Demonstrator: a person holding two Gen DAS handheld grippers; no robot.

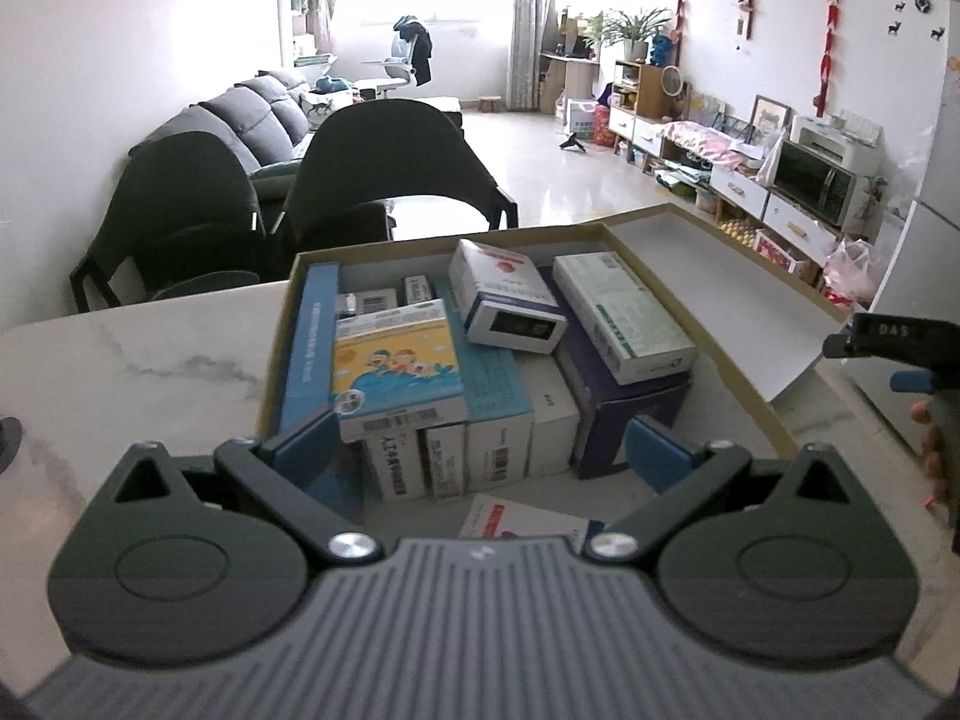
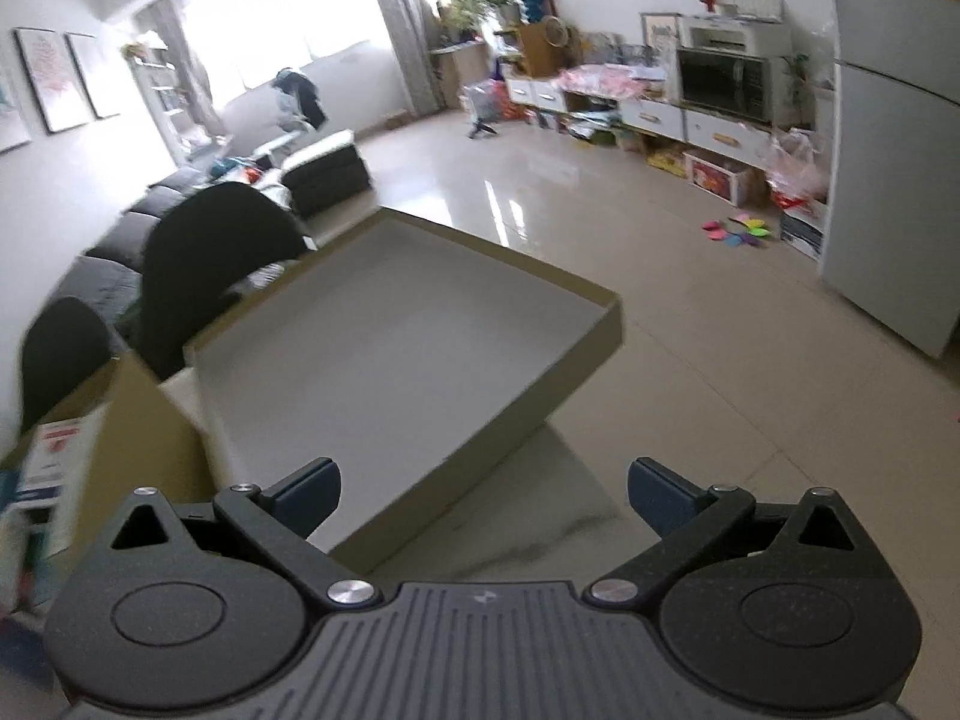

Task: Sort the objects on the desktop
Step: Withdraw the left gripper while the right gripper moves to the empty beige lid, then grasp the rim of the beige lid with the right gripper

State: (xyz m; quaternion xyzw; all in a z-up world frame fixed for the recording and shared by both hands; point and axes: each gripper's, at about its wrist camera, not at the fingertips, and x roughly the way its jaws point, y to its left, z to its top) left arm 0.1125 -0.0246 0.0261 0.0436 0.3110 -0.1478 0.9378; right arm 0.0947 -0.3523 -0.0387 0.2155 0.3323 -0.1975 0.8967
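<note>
Left tongs: left gripper (image 1: 480, 450) has its jaws spread wide with nothing between them, hovering at the near edge of the cardboard box (image 1: 282, 324).
Right tongs: right gripper (image 2: 483, 495) is also wide open and empty, its jaws either side of the near corner of the box lid (image 2: 396, 360); in the left view it shows at the right edge (image 1: 900, 354).
Box: open, packed with medicine cartons, some standing on edge, some lying on top.
On top: a carton with a cartoon picture (image 1: 396, 366), a white carton with a red mark (image 1: 504, 294) lying tilted, and a white and green carton (image 1: 624, 318) on a dark blue carton (image 1: 630, 414).
Loose carton: a white and red carton (image 1: 516, 522) lies on the table just in front of the box, partly hidden by the left gripper.
Lid: upside down, white inside, touching the right side of the box and sticking out past the table's edge.
Surface: white marble table (image 1: 150, 360) with grey veins.
Beyond the table: two dark chairs (image 1: 384, 168), a grey sofa (image 1: 240, 120) behind them.
Room: glossy tiled floor (image 2: 660, 300), bright curtained windows, a low white cabinet (image 1: 750, 186) with an oven (image 1: 813, 180), red hangings on the wall, a white fridge (image 2: 888, 150) on the right.
</note>
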